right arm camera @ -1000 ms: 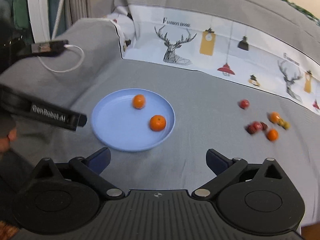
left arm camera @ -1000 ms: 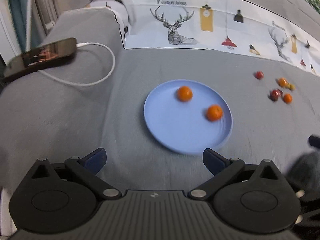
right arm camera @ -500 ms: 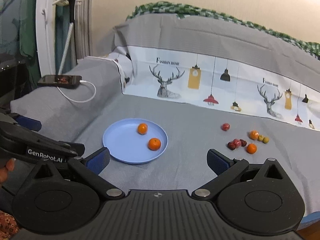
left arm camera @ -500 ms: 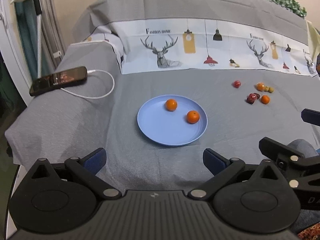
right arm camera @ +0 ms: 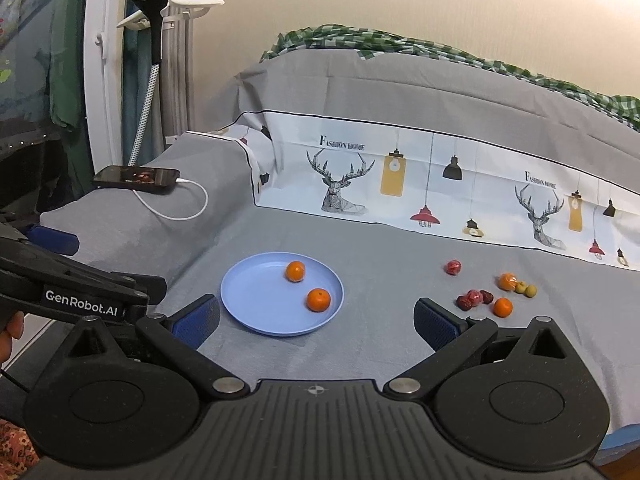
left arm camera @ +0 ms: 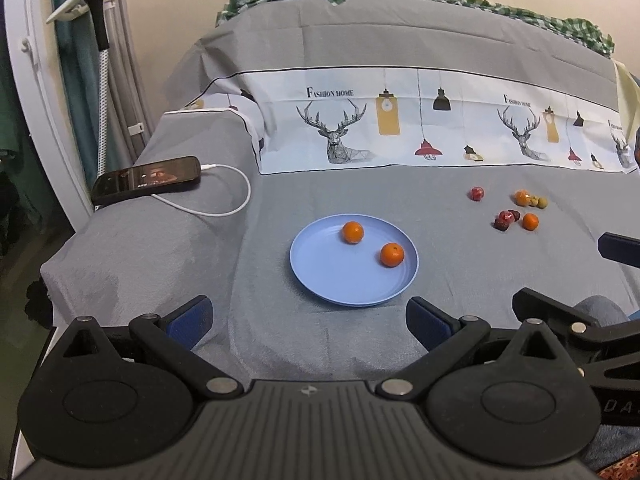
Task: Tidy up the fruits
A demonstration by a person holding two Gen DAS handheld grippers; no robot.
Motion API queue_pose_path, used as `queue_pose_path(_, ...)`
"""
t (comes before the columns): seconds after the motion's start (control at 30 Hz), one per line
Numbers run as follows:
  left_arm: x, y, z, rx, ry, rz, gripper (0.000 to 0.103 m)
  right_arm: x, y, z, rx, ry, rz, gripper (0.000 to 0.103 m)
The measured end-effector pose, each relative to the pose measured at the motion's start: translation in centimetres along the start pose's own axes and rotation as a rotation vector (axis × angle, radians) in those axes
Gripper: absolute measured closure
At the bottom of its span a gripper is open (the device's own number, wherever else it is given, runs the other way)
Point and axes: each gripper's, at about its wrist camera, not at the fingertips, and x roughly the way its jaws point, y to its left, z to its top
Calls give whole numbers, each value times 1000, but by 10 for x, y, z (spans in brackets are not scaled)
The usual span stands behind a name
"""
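A blue plate (left arm camera: 328, 276) (right arm camera: 256, 300) lies on the grey bed cover and holds two oranges (left arm camera: 353, 232) (left arm camera: 392, 255) (right arm camera: 295, 271) (right arm camera: 318, 299). To its right lie loose fruits: a red one (left arm camera: 476, 193) (right arm camera: 453, 267), a wrapped orange with small green fruits (left arm camera: 522, 197) (right arm camera: 508, 281), dark red ones (left arm camera: 505, 218) (right arm camera: 474, 298) and an orange (left arm camera: 530, 221) (right arm camera: 503, 307). My left gripper (left arm camera: 309, 318) is open and empty, held back near the bed's front edge. My right gripper (right arm camera: 316, 318) is open and empty, also well short of the fruit.
A black phone (left arm camera: 148, 180) (right arm camera: 136, 177) on a white charging cable (left arm camera: 224, 208) lies on the raised left part of the bed. A printed sheet with deer (left arm camera: 420, 128) covers the back. A garment steamer stand (right arm camera: 154, 60) is at the left wall.
Both grippers have pulled back and up from the bed, so the plate and fruits look smaller and farther away. Both stayed open. The fruits have not moved.
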Motion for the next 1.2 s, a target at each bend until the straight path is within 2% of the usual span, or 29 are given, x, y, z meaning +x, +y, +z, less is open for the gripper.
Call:
queue_pose_path(0.2, -2, 1, 4, 18, -26, 14, 0, 2, 3, 0, -14, 1, -1, 1)
queue_pose_path(0.57, -1, -2, 2, 26, -9, 22, 0, 4, 0, -2, 4, -2, 3, 1)
queue_pose_path(0.87, 17, -11, 3, 51, 41, 37, 0, 10, -12, -6, 38, 2, 17, 1)
queue_pose_path(1.2, 47, -25, 23, 45, 108, 10, 0, 23, -45, -14, 149, 27, -32, 1)
